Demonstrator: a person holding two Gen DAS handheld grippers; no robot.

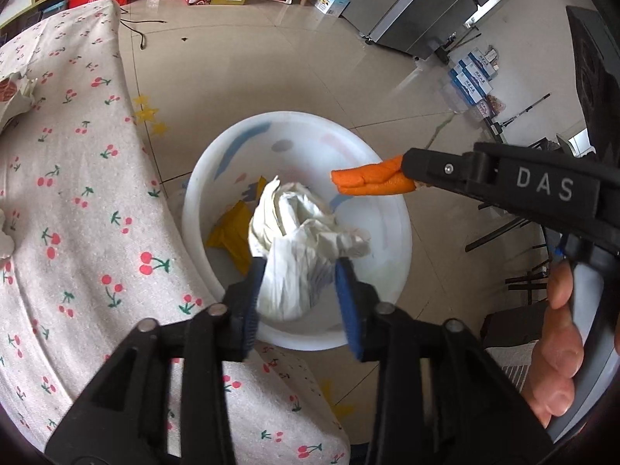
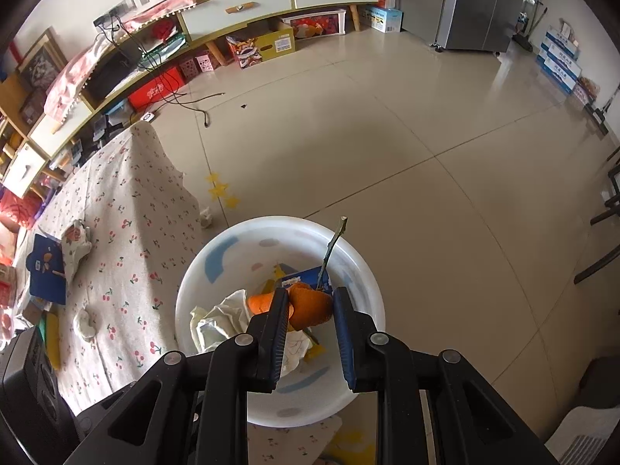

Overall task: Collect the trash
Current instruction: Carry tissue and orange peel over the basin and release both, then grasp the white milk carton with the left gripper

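Note:
A white plastic basin (image 1: 387,232) stands on the floor beside the table; it also shows in the right wrist view (image 2: 360,263). My left gripper (image 1: 300,271) holds a crumpled white paper wrapper (image 1: 298,240) between its blue pads, over the basin. My right gripper (image 2: 310,310) holds orange peel (image 2: 310,304) with a thin stem (image 2: 333,248), also over the basin. In the left wrist view the peel (image 1: 368,180) sticks out of the right gripper's tip. A yellow wrapper (image 1: 232,232) lies in the basin.
The table with the cherry-print cloth (image 1: 77,193) is to the left. On it lie crumpled papers (image 2: 85,323), a floral wrapper (image 2: 75,244) and a dark blue carton (image 2: 46,271). A paper scrap (image 2: 206,217) lies on the floor. Cabinets and boxes line the far wall.

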